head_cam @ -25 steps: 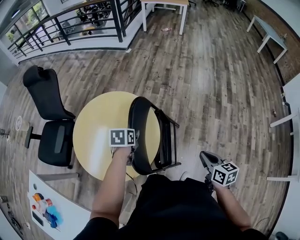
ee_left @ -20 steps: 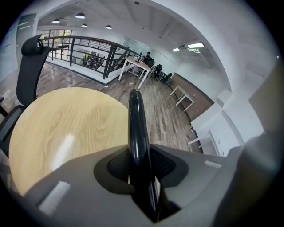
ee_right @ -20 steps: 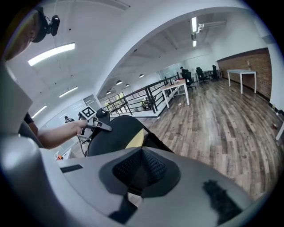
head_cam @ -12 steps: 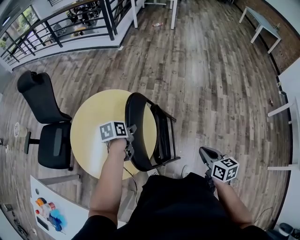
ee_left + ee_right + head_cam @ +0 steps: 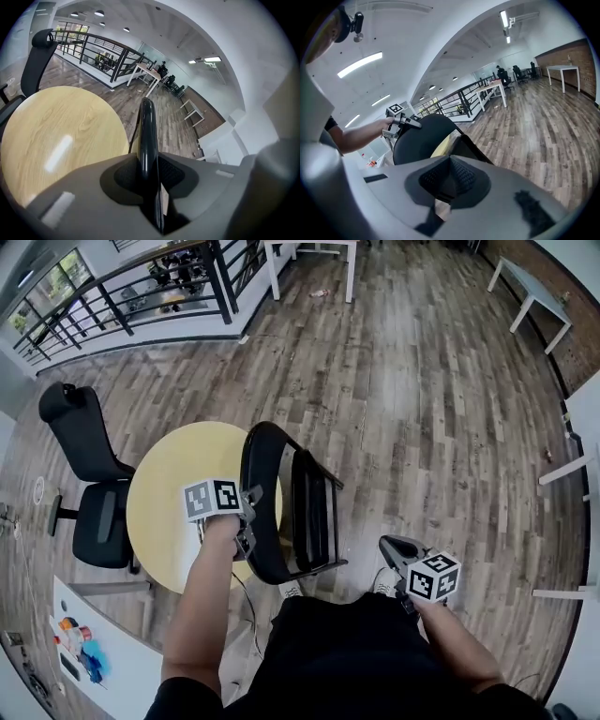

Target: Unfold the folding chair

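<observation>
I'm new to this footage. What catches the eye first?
The black folding chair, still folded, stands centre beside a round yellow table. The left gripper, its jaws having just been closing, clamps the edge of its backrest; the right gripper hangs shut and empty at lower right.

Below you, a round yellow table [image 5: 164, 521] stands on the wood floor [image 5: 431, 409] with a black office chair [image 5: 84, 432] just beside it. A black railing [image 5: 122, 296] crosses the upper left; 1 white desk [image 5: 117, 652] holds small colourful items [image 5: 75, 662].
</observation>
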Motion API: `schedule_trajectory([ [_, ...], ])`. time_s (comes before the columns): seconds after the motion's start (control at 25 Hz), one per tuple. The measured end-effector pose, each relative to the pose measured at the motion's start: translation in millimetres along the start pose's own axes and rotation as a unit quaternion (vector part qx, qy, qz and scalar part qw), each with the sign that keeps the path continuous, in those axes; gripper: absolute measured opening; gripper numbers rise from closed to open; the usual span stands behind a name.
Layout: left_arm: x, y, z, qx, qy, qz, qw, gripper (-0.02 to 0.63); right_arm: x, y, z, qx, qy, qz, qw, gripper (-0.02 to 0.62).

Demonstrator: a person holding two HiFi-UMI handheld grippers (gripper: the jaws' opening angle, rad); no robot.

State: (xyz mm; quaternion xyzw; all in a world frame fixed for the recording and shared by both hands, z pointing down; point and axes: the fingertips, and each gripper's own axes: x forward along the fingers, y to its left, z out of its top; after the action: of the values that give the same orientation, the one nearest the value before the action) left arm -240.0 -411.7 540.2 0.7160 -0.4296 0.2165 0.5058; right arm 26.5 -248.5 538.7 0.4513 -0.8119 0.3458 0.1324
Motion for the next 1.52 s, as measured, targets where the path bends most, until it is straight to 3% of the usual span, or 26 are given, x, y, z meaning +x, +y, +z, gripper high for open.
schedule_trajectory([
  [0.4, 25, -79, -10, 0.081, -0.025, 0.074, 0.9937, 0.100, -36, -85, -7, -0.021, 0.034, 0.096, 0.995, 0.005],
  [0.68, 39, -128, -17, 0.104, -0.046, 0.090, 0.9894, 0.098, -55, -117, -17, -0.047, 0.073, 0.138, 0.987, 0.005],
  [1.08, 61, -184, -30, 0.102, -0.040, 0.085, 0.9904, 0.095, -74, -129, -8, -0.052, 0.076, 0.161, 0.983, 0.005],
  [1.52, 72, -205, -36, 0.096, -0.037, 0.077, 0.9917, 0.091, -74, -134, -34, -0.026, 0.071, 0.137, 0.988, 0.006],
])
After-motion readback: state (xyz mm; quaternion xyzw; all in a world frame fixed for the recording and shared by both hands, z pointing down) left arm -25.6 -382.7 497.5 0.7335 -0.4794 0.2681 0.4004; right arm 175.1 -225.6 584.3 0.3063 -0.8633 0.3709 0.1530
